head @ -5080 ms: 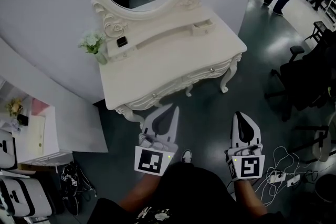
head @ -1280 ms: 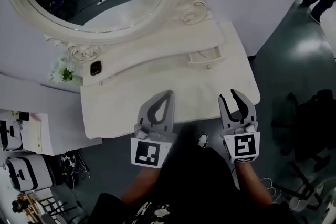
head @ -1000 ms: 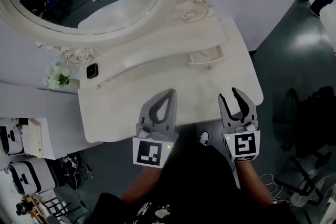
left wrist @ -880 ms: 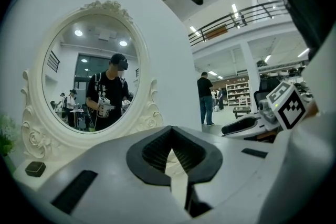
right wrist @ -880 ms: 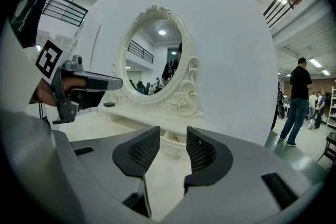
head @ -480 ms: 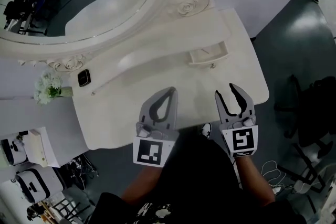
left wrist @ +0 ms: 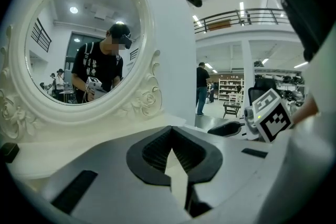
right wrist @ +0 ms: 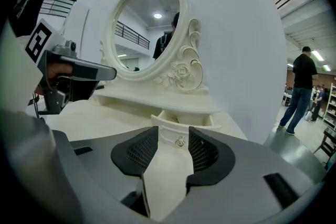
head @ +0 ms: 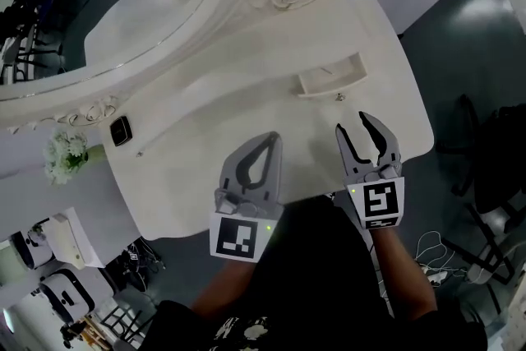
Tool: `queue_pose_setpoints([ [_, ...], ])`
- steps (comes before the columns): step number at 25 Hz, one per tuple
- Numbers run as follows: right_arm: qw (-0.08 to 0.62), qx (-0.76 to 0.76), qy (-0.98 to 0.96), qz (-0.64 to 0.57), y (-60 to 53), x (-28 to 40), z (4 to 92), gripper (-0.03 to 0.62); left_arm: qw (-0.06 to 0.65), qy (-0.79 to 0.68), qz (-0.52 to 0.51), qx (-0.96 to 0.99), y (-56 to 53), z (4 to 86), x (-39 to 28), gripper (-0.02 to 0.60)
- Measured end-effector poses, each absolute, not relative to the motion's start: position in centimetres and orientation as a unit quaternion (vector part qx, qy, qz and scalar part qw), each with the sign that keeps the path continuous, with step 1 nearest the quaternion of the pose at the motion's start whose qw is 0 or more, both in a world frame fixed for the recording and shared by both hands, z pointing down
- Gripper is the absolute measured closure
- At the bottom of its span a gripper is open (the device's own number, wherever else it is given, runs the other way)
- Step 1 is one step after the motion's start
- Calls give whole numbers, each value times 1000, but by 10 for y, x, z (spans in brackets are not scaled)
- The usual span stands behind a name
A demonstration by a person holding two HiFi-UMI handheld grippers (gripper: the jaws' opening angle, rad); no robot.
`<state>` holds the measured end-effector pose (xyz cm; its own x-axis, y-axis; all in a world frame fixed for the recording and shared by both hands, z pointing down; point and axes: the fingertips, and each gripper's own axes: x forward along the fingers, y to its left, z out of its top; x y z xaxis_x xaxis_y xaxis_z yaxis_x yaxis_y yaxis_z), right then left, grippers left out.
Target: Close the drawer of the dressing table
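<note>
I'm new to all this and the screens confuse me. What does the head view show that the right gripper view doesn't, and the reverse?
Only the head view shows the flowers and a small black object near the left end of the dressing table. Only the right gripper view shows a bystander standing full-length off to the right. Both show the mirror, the open drawer and the left gripper.

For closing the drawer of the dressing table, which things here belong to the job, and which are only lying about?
Job: the open small drawer with its knob; the dressing table; the right tool, whose jaws have just been opening, nothing between them yet.
Lying about: the mirror; the flowers; the small black object beside them.
</note>
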<state>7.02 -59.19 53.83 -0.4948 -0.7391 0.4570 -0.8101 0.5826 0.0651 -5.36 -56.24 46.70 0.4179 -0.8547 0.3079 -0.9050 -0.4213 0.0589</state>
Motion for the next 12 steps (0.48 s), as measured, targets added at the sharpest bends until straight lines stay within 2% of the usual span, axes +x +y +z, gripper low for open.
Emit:
queue_pose_setpoints([
  [12,248,445,-853,113,-620,63,582,436,130,-502,143,843,-577,490,-53,578],
])
